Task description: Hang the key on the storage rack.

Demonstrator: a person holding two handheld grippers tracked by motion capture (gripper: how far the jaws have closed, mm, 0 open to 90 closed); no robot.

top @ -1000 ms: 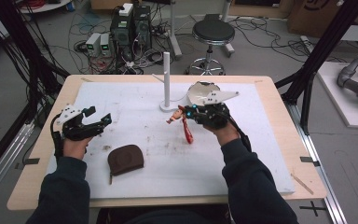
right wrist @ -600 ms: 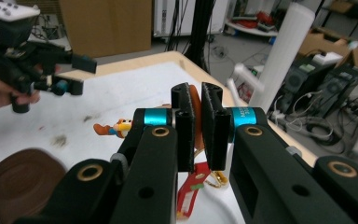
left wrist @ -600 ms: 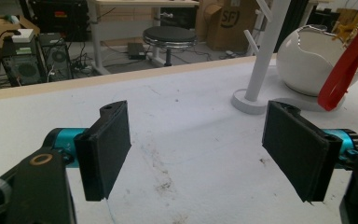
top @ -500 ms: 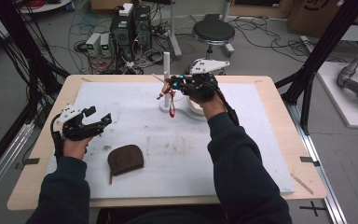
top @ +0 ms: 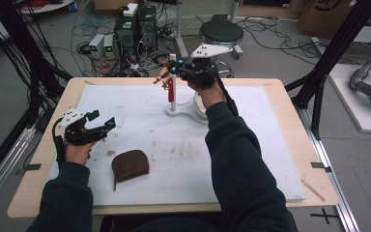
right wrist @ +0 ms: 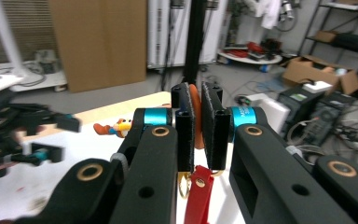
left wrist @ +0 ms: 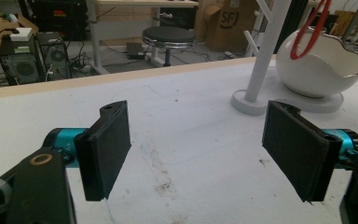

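Observation:
My right gripper point(top: 175, 69) is raised at the top of the white peg stand point(top: 173, 99) near the table's far edge. It is shut on a keychain: an orange tab point(right wrist: 195, 116) sits between the jaws and a red strap point(top: 171, 87) hangs down along the post. A small orange figure point(top: 161, 75) dangles to its left. In the left gripper view the red strap point(left wrist: 310, 28) loops in front of the white bowl point(left wrist: 324, 70). My left gripper point(top: 104, 126) hovers low over the table's left side, open and holding nothing point(left wrist: 196, 149).
A brown pouch point(top: 131, 165) lies on the white mat point(top: 270, 159) near the front left. The white bowl point(top: 199, 103) sits beside the stand's base, partly behind my right forearm. Computers, cables and a stool stand beyond the far edge.
My right gripper has lifted the keychain from mid-table up and away to the top of the peg stand. The left gripper has stayed put.

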